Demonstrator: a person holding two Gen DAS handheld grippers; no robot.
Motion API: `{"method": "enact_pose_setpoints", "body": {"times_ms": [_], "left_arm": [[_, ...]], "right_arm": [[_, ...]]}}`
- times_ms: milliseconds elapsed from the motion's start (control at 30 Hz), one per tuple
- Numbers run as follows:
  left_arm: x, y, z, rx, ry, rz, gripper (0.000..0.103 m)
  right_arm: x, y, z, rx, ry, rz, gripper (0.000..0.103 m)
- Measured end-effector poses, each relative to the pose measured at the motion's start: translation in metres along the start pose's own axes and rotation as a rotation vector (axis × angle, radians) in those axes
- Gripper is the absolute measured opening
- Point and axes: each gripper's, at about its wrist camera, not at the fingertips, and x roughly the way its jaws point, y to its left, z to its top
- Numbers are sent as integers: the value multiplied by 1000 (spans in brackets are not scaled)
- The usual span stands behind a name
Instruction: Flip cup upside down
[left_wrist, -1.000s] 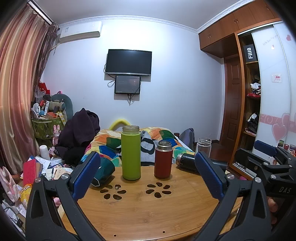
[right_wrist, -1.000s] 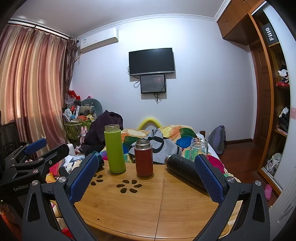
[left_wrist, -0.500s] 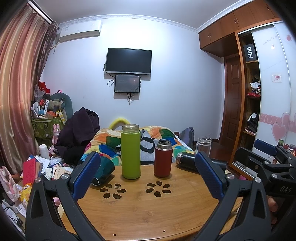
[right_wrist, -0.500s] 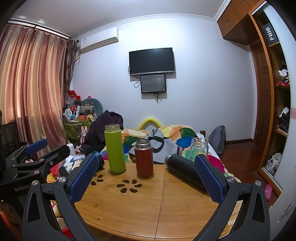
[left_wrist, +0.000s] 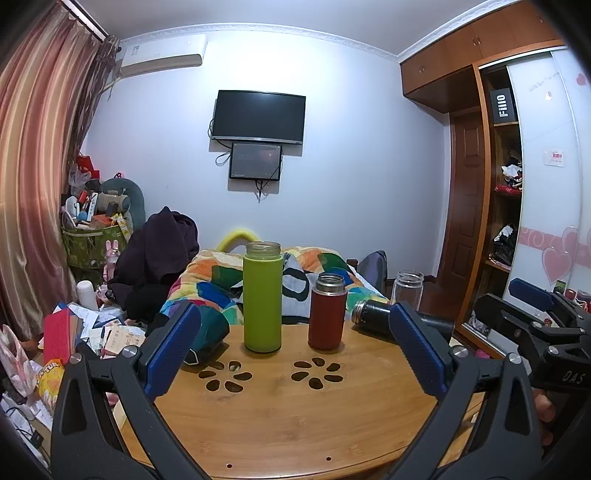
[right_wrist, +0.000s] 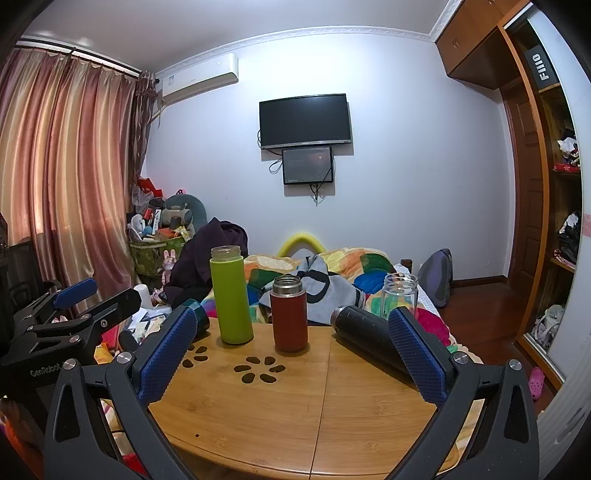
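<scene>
left wrist view looks over a round wooden table (left_wrist: 295, 417) with two flower-shaped cutouts. behind it lies a bed with a bright patchwork quilt (left_wrist: 207, 277). on the far wall hangs a dark tv (left_wrist: 259, 116).

the left gripper (left_wrist: 295, 349) is low in front of the table, blue pads wide apart, clamped on nothing. the right gripper (left_wrist: 532, 314) shows at its right side, off the table edge, and its own view has its pads (right_wrist: 162, 358) spread wide too, empty.

straight ahead of the left gripper, between its fingers, a tall green cup (left_wrist: 262, 297) stands upright on the far part of the table, mouth up, no lid. just right of it, apart, stands a shorter red cup (left_wrist: 327, 312), also upright and open. further right a black flask (left_wrist: 384, 319) lies on its side, its mouth toward the red cup, partly hidden by the right finger. behind the flask a clear glass jar (left_wrist: 407, 290) stands upright near the far edge. by the left finger a dark teal cup (left_wrist: 207, 332) lies tipped at the table's left rim.

in the right wrist view the green cup (right_wrist: 231, 295) and red cup (right_wrist: 289, 313) sit ahead and left of centre, and the flask (right_wrist: 364, 332) runs under the right finger.
</scene>
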Motion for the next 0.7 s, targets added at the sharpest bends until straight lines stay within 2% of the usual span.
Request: {"method": "enact_pose_setpoints", "body": {"times_ms": [200, 333, 500, 700], "left_arm": [[19, 10, 0, 6, 64, -14, 103], [48, 23, 4, 69, 134, 28, 103], [107, 47, 4, 153, 278, 87, 103], [186, 84, -7, 149, 482, 100, 103]], "right_arm": [[2, -3, -1, 6, 12, -5, 103], [10, -8, -4, 14, 25, -15, 103], [16, -18, -8, 31, 41, -21, 103], [24, -27, -13, 41, 62, -29, 103]]}}
